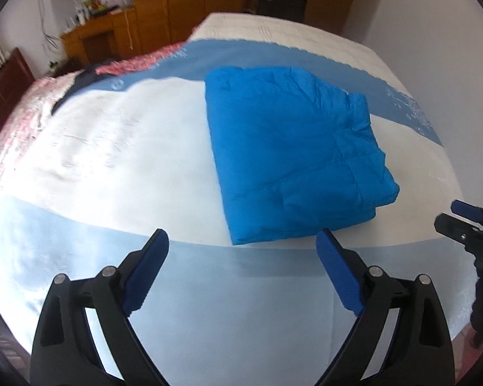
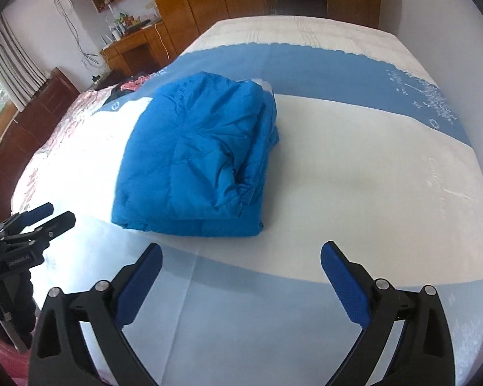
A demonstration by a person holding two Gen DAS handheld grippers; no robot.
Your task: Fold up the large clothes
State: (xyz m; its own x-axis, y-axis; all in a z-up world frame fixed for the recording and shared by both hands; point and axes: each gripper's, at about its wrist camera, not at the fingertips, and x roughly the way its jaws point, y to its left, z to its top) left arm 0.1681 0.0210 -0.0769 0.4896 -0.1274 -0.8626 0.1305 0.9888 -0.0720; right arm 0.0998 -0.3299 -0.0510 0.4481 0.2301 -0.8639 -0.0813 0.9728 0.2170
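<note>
The left gripper hangs over the near edge of the bed, its jaws spread wide with nothing between them. The right gripper is likewise released and empty. A folded blue jacket lies on the white and blue bedspread, just beyond both.

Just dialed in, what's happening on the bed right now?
A person is folding large clothes on a bed with a hand-held gripper in each hand. The blue padded jacket lies folded into a compact bundle on the white and blue bedspread. Neither tool is touching it: the left hand-held gripper and the right hand-held gripper are both open and empty, on the near side of the bundle. The fold looks finished or nearly so.
</note>
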